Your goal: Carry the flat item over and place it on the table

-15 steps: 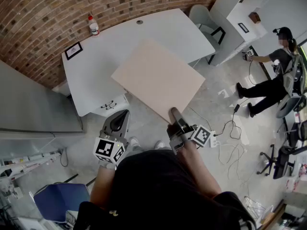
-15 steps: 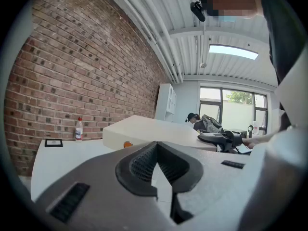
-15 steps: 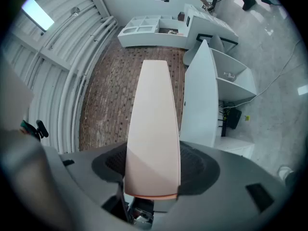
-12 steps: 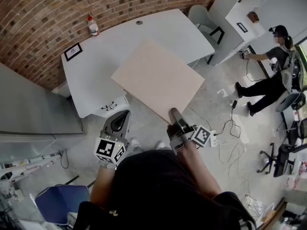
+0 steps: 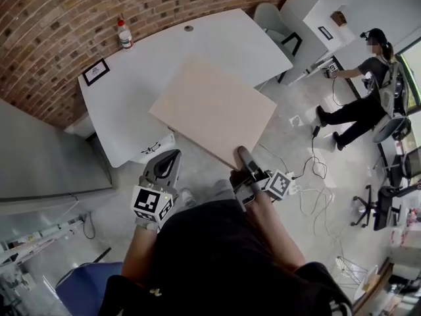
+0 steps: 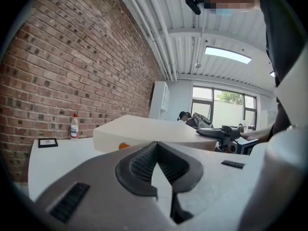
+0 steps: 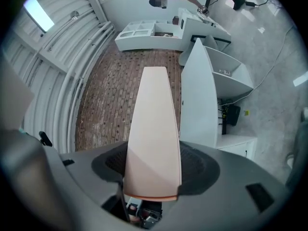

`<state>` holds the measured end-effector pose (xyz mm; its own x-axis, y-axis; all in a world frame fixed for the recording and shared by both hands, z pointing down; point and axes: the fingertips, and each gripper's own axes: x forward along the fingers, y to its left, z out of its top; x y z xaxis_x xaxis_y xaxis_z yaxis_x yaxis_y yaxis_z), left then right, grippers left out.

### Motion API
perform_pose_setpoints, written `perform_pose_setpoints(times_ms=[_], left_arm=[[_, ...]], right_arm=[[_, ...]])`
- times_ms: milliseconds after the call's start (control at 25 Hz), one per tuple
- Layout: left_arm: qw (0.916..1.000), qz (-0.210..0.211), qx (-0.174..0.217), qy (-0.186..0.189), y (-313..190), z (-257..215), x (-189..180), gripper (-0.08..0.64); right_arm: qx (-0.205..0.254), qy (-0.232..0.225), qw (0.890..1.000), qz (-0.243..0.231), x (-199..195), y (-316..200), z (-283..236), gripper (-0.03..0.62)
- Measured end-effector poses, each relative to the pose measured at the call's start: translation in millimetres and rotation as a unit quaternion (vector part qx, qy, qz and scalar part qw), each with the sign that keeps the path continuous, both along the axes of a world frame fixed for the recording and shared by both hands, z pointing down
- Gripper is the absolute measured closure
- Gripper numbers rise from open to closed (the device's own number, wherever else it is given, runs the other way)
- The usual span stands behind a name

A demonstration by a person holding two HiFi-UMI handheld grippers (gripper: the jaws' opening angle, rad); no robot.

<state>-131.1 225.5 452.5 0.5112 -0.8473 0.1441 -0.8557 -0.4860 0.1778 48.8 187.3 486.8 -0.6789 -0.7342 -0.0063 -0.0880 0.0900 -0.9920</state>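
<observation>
A flat beige board [image 5: 214, 110] hangs level in the air, its far half above the near edge of the white table [image 5: 151, 51]. My right gripper [image 5: 242, 157] is shut on the board's near corner. In the right gripper view the board [image 7: 154, 124] runs away from between the dark pads toward the brick wall. My left gripper [image 5: 164, 168] floats low at the left, beside the board and apart from it, shut and empty. The left gripper view shows its tips [image 6: 156, 148] meeting, with the board [image 6: 144, 131] ahead of them.
On the table stand a bottle [image 5: 123, 33] and a small framed card [image 5: 96, 72] near the brick wall. A drawer unit [image 5: 154, 147] sits under the table edge. A chair [image 5: 270, 17], a person [image 5: 358, 104] and floor cables [image 5: 309, 176] are at the right.
The board stays in the right gripper's hold. The room has slid slightly up and left in the head view. The person at the right has shifted.
</observation>
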Motion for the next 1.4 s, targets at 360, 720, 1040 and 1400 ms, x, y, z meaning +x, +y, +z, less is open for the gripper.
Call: perform_pose_setpoints(times_ms=[360, 720, 1040, 1400], left_arm=[[0.9997, -0.015, -0.017, 0.002, -32, 16, -26, 0.557], [0.9983, -0.044, -0.038, -0.002, -100, 23, -33, 0.557], [0.9961, -0.074, -0.049, -0.003, -173, 20, -16, 0.555], [0.9916, -0.11, -0.068, -0.01, -247, 25, 16, 0.557]], right_arm=[[-0.041, -0.022, 0.999, 0.004, -22, -35, 25, 0.298], [-0.059, -0.018, 0.998, -0.013, -26, -109, 38, 0.298], [-0.075, -0.011, 0.997, -0.029, -3, -192, 46, 0.298], [-0.102, 0.027, 0.993, -0.055, 28, -274, 86, 0.296]])
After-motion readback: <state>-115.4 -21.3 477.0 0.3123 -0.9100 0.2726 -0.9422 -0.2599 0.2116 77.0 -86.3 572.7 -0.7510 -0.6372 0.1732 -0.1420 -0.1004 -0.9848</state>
